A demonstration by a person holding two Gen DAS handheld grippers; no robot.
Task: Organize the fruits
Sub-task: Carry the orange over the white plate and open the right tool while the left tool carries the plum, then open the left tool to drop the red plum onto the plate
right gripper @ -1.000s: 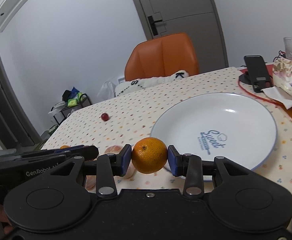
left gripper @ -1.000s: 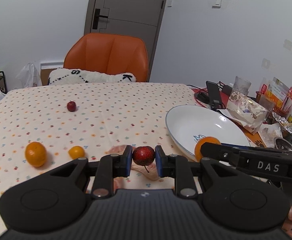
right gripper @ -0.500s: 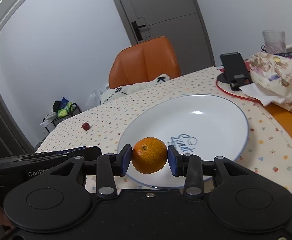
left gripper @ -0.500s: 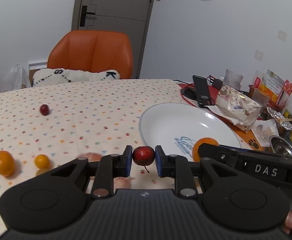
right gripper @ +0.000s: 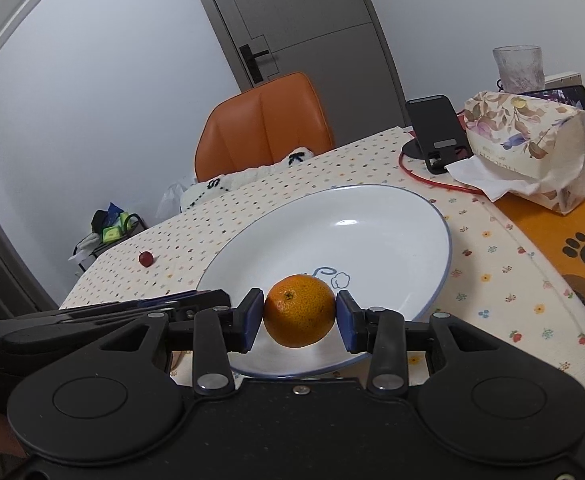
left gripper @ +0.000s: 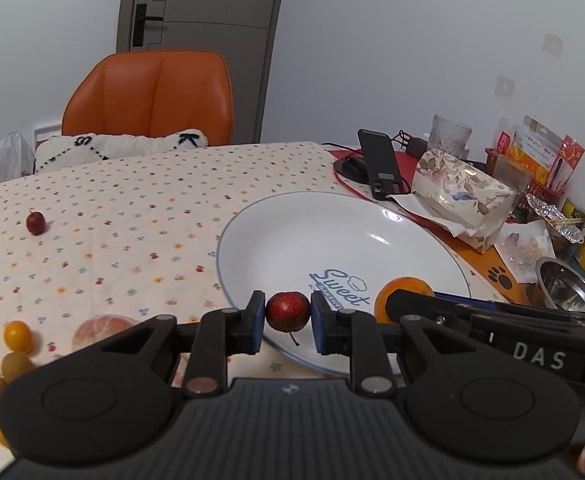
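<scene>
Both grippers have closed in over the white plate [left gripper: 276,240] since a second ago. Left wrist view: left gripper [left gripper: 287,320] pinches a small red fruit [left gripper: 287,311] above the plate's near rim. Right wrist view: right gripper [right gripper: 299,316] clamps the orange [right gripper: 299,310], plate directly ahead.

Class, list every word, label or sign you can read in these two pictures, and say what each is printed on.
"Sweet": white plate, blue script.
"DAS": right hand-held gripper, on its body.
"S", "K": white cushion.
Unreadable: small line under "Sweet", snack packets, floral tissue pack.
</scene>
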